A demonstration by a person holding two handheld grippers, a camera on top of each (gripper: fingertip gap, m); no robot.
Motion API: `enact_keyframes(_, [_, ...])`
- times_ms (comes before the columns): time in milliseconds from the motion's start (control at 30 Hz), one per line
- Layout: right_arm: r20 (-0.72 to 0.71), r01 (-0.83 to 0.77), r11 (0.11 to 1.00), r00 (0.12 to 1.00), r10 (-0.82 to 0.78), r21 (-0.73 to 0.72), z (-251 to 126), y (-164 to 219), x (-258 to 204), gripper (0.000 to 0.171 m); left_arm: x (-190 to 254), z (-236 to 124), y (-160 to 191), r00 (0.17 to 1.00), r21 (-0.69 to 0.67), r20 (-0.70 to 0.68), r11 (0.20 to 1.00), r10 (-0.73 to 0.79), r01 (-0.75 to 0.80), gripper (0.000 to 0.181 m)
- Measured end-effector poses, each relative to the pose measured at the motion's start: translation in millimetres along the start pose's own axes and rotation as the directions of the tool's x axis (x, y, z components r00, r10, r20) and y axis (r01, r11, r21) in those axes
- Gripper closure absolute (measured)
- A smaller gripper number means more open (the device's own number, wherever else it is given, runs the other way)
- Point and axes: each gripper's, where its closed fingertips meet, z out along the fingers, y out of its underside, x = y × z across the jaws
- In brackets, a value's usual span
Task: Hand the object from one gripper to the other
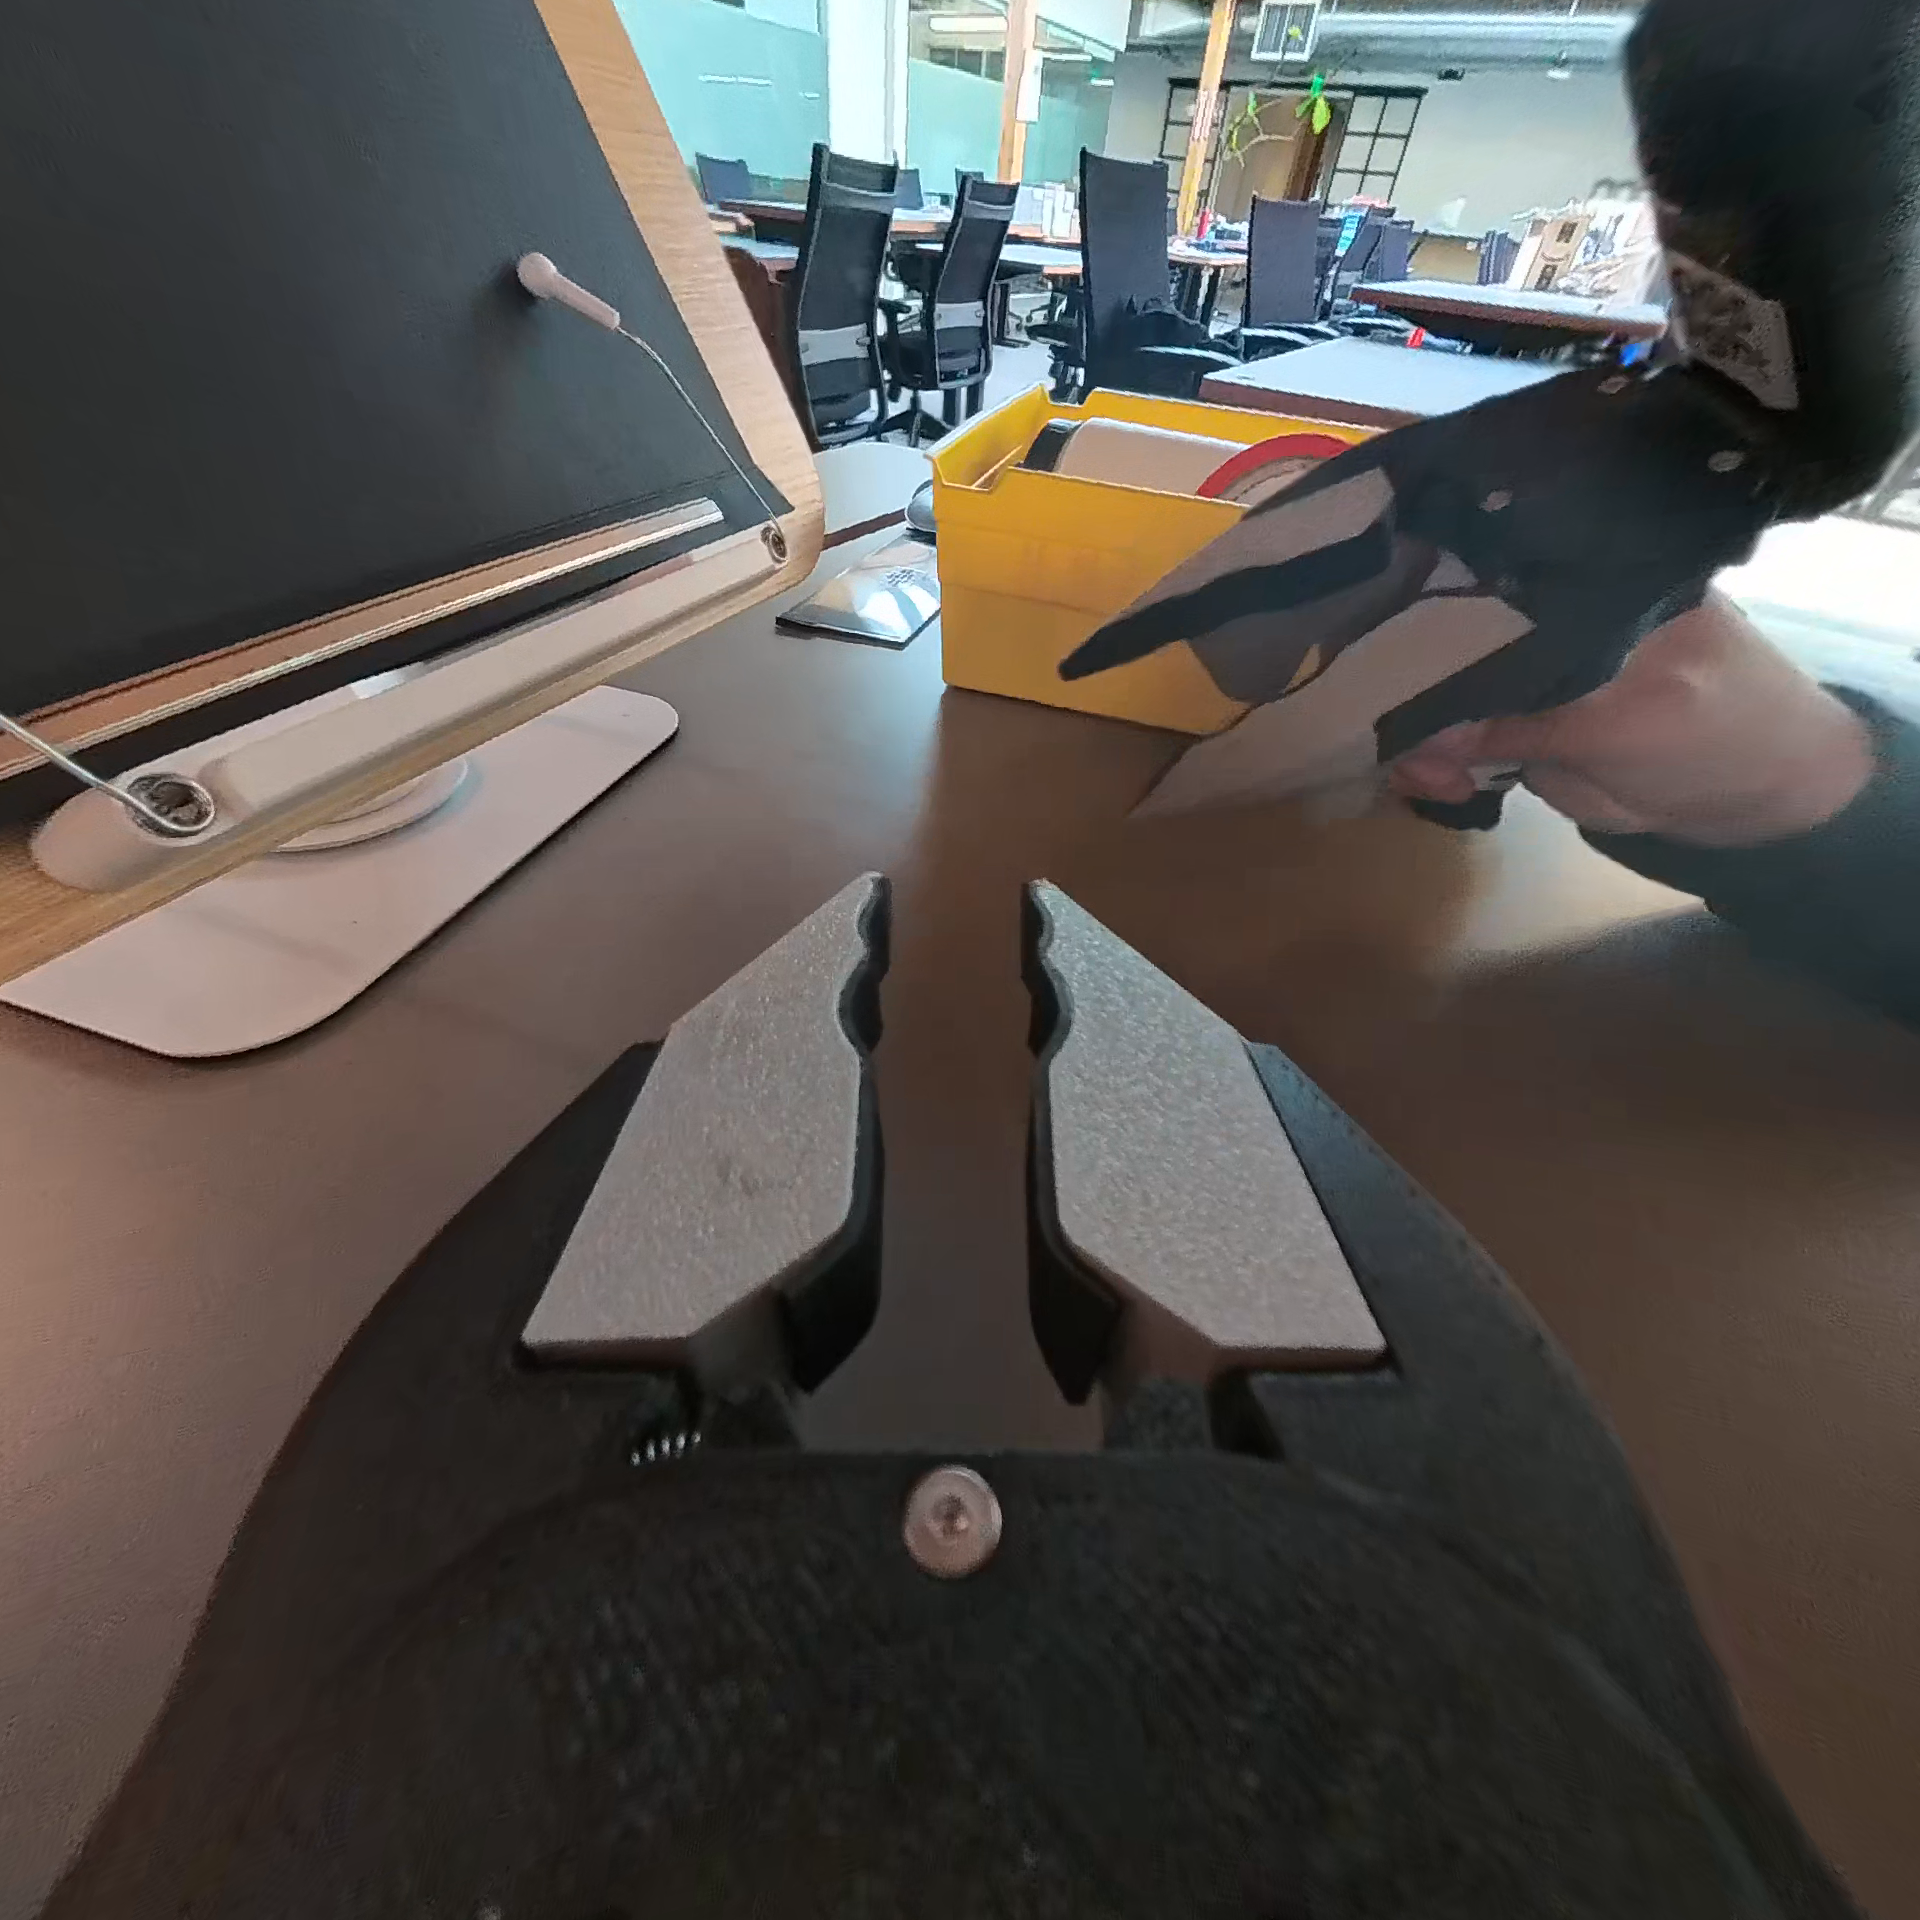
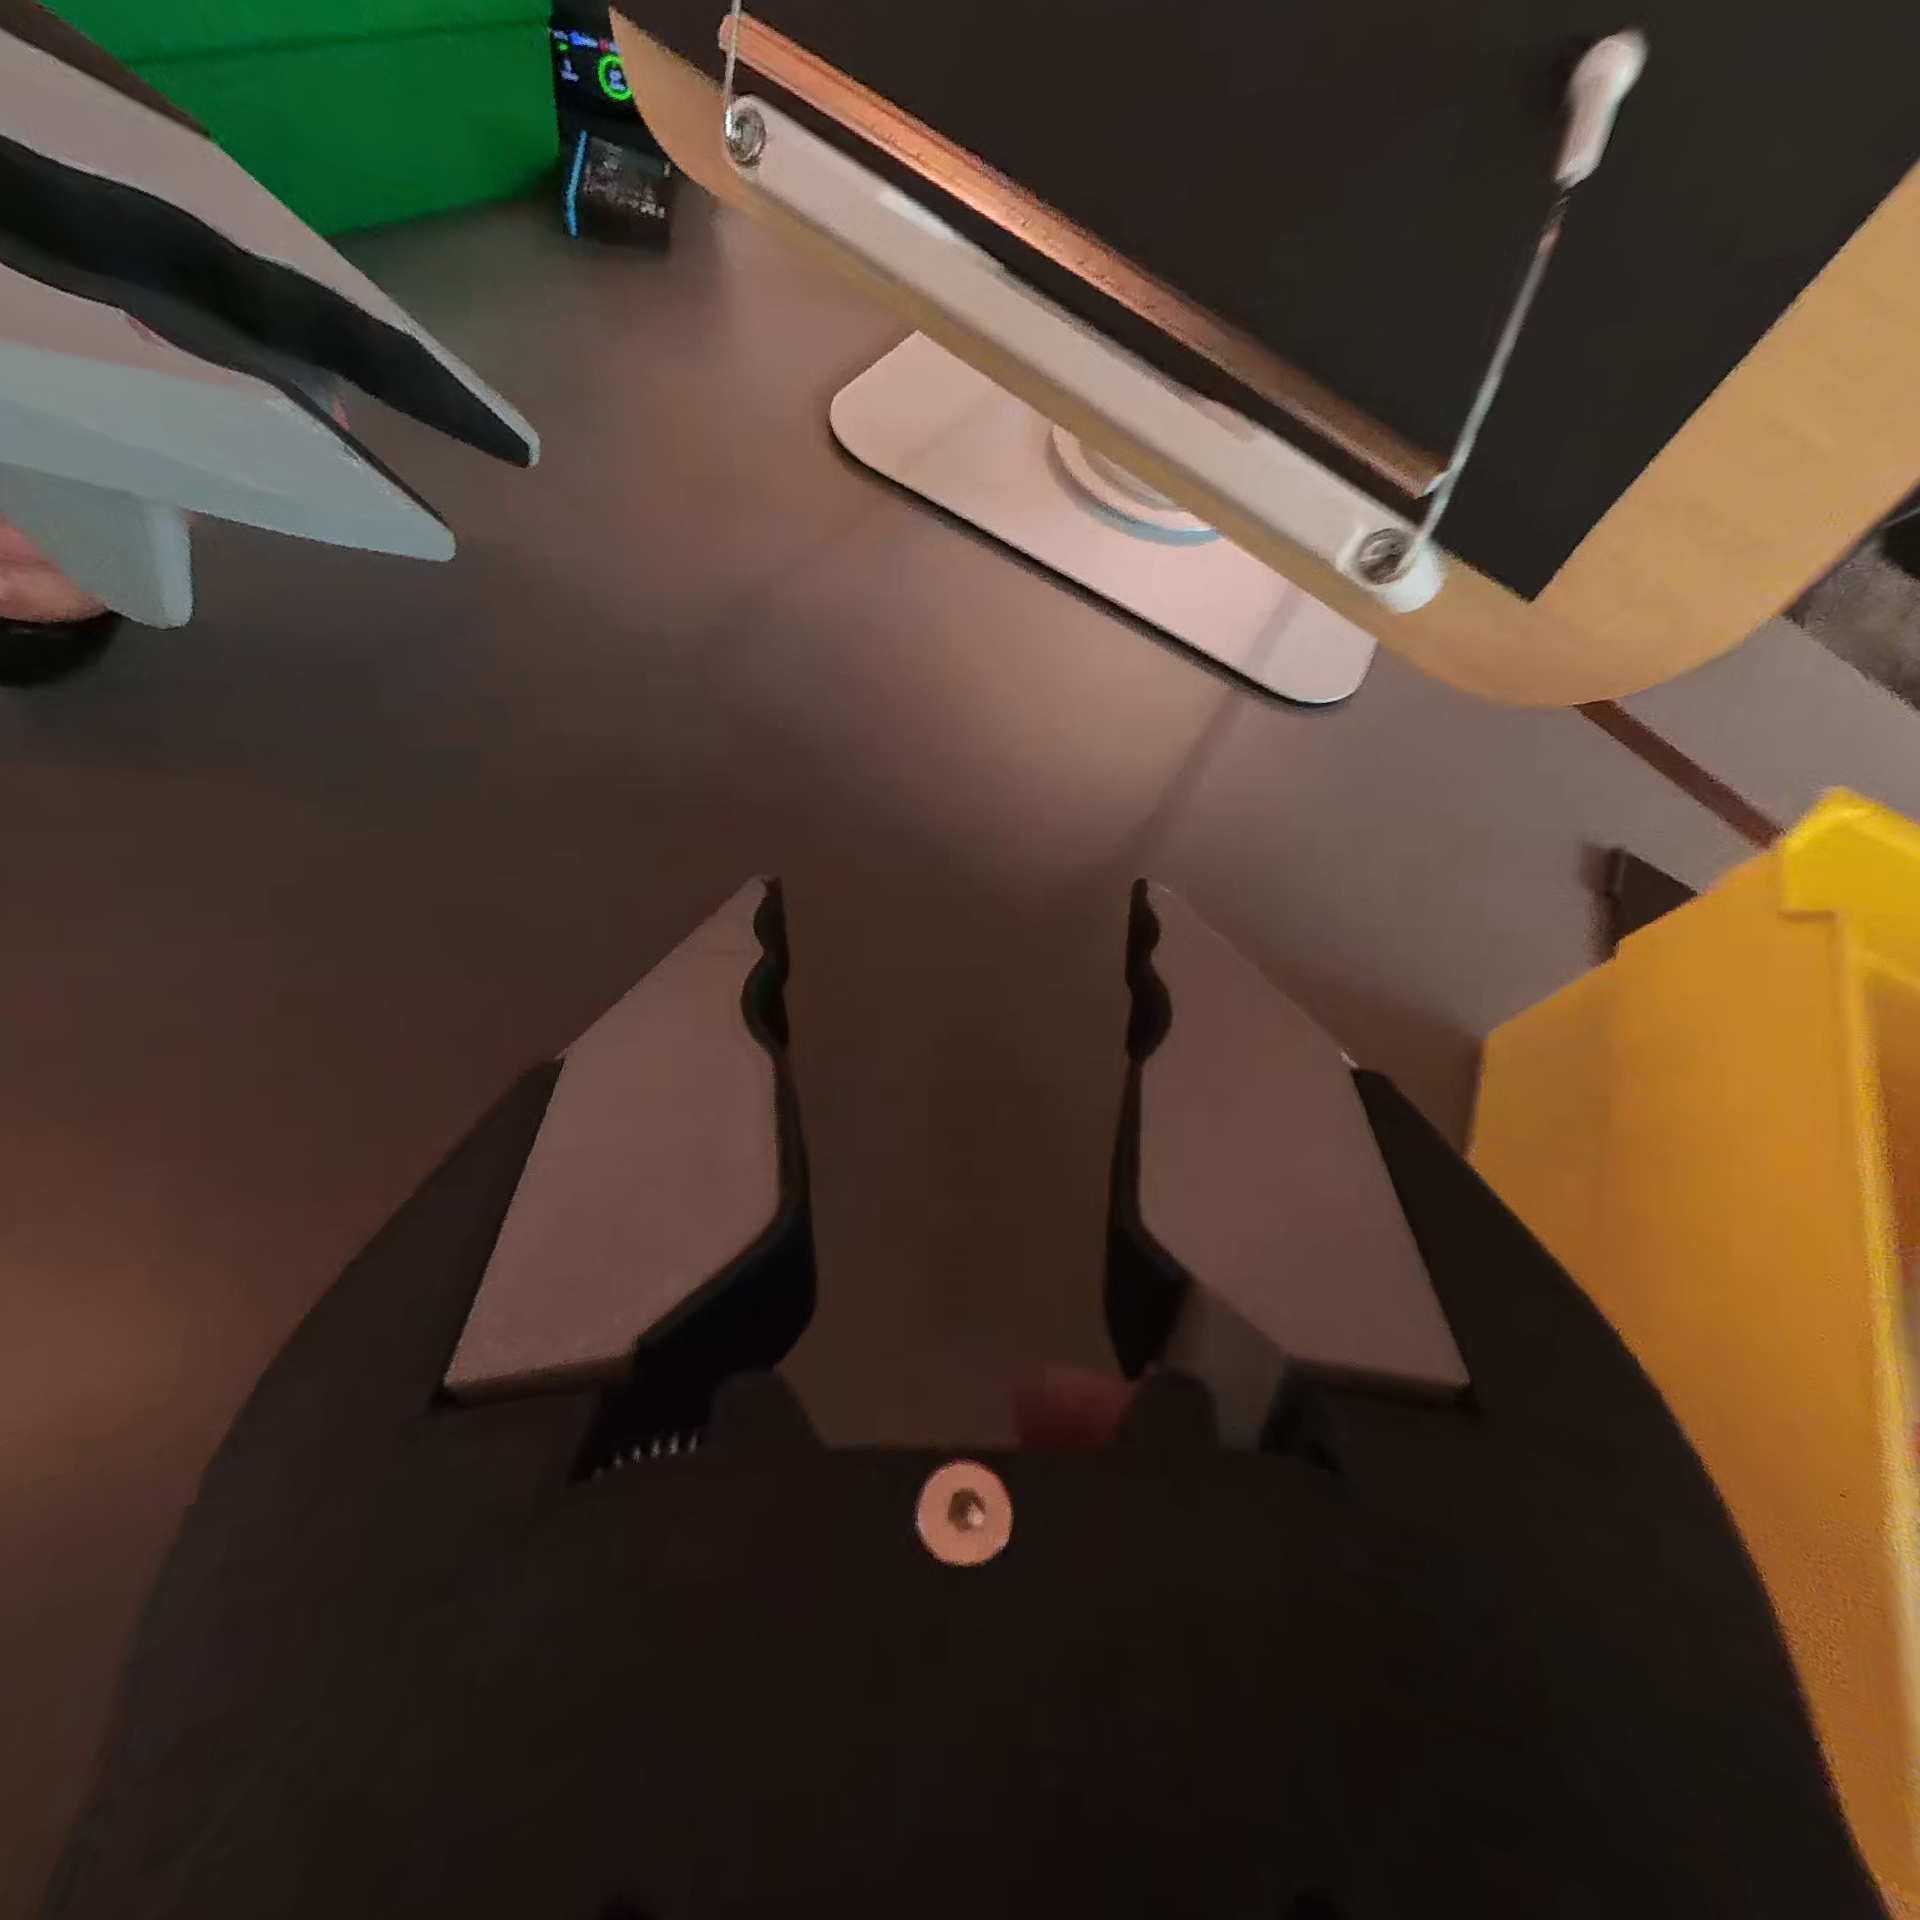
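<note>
Both tongs apart, empty; yellow bin (image 1: 1049,582) beside right tongs (image 2: 956,894), book stand (image 1: 343,436) ahead.

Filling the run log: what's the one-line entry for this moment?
left hand-held gripper: open, empty | right hand-held gripper: open, empty | yellow bin: on table | handover: not begun

I saw a yellow bin (image 1: 1049,582) on the brown desk (image 1: 727,1039), beside a wood-framed board (image 1: 312,312) on its white stand (image 1: 312,935).

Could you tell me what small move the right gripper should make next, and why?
Probably swing the right gripper toward the yellow bin beside it: both it and the left gripper are open and empty, and the only graspable items seem to be in that bin.
</note>
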Motion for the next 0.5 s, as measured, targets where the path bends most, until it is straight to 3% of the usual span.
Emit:
enact_keyframes(267, [0.183,-0.075,0.974,0.976,0.116,-0.214,40,43,-29,0.094,-15,-31,-42,0.982,0.083,0.152,0.988,0.115,-0.128,0.154])
enact_keyframes(400, [0.179,-0.069,0.974,0.978,0.11,-0.217,40,44,-29,0.094,-39,-77,-66,0.961,0.089,0.273,0.993,0.048,-0.075,0.15])
enact_keyframes(500, [0.176,-0.055,0.976,0.98,0.094,-0.213,40,44,-29,0.094,-74,-135,-85,0.909,0.076,0.413,0.993,0.047,-0.085,0.143])
